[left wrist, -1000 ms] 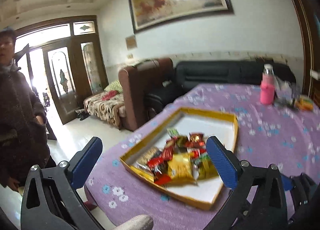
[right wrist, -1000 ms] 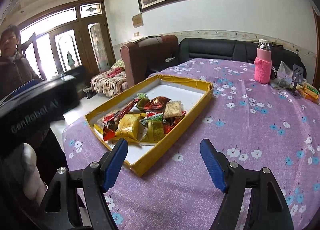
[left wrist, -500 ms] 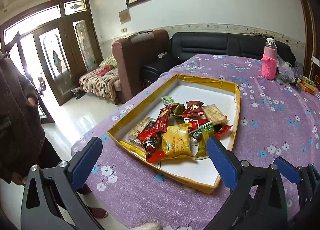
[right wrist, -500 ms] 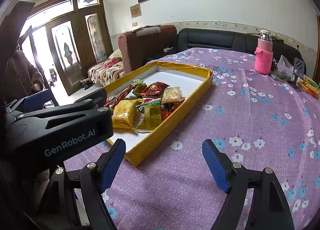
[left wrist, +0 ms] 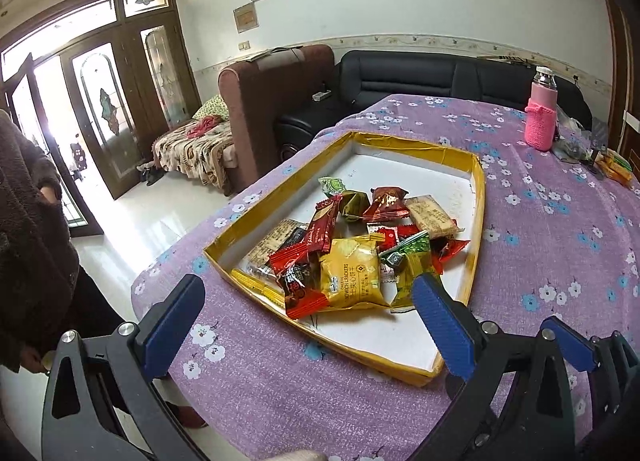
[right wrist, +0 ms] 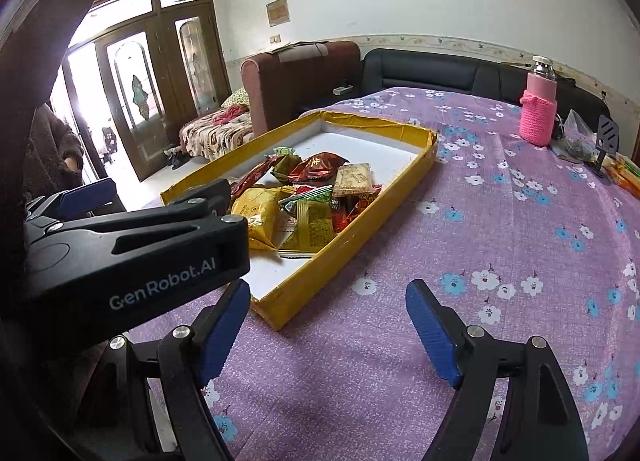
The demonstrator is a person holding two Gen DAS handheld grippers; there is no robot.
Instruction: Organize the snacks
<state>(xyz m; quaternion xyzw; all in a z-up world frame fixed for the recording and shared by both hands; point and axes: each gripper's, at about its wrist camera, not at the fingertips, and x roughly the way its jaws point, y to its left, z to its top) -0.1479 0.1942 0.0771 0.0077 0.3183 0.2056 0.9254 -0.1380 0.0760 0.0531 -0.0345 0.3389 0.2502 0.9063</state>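
A shallow yellow-rimmed box with a white floor lies on the purple flowered tablecloth. Several snack packets are piled in its near half, with a yellow cracker packet in front and red packets beside it. My left gripper is open and empty, just short of the box's near edge. My right gripper is open and empty over the cloth, at the box's near right corner. The box and the yellow packet also show in the right wrist view, partly hidden by the left gripper's body.
A pink-sleeved bottle stands at the table's far right, with small bags and packets beside it. A person in a dark coat stands at the left of the table. Sofas are behind the table.
Both grippers have moved closer to the table and tilted down toward the box. The left gripper's body now fills more of the right wrist view. Both stayed open.
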